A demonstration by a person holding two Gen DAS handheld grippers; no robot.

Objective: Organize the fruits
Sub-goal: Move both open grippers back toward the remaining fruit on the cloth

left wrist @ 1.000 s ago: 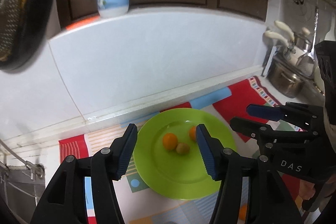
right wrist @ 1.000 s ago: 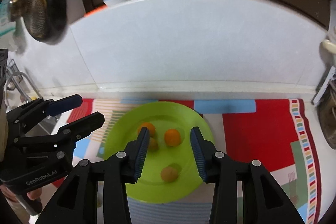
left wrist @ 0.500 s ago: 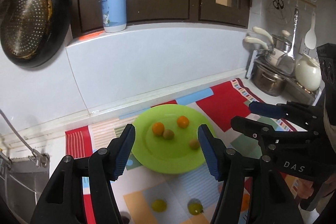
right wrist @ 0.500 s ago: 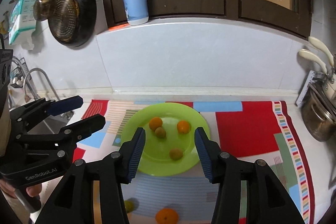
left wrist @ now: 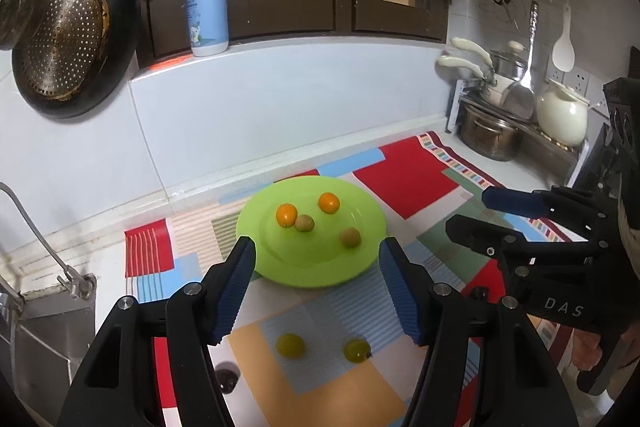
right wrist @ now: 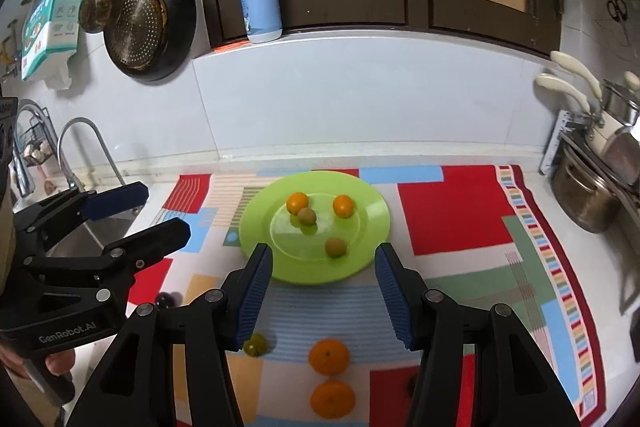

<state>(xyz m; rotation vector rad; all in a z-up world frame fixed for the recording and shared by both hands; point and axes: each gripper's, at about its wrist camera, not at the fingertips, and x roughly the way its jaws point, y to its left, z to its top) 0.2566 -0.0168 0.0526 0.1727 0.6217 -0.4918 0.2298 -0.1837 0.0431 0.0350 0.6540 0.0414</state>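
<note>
Here both the left gripper (left wrist: 316, 289) and right gripper (right wrist: 324, 293) hover with jaws wide and empty; loose round oranges (right wrist: 329, 356) lie beneath them, the round lime-green plastic plate (right wrist: 372, 227) beyond, apparently ready for collecting.

"DAS" on right gripper (left wrist: 516, 223), "GenRobot.AI" on left gripper (right wrist: 150, 213) (white lettering)

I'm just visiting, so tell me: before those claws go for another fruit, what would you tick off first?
1. Left gripper open, nothing in it: ok.
2. Right gripper open, nothing in it: ok.
3. Green plate has bare room beside its four fruits: ok.
4. Loose oranges on the mat, clear of other things: ok.
5. Small green fruit in plain sight between the left fingers: ok.
6. Whether more fruit hides under the grippers: cannot tell.
</note>
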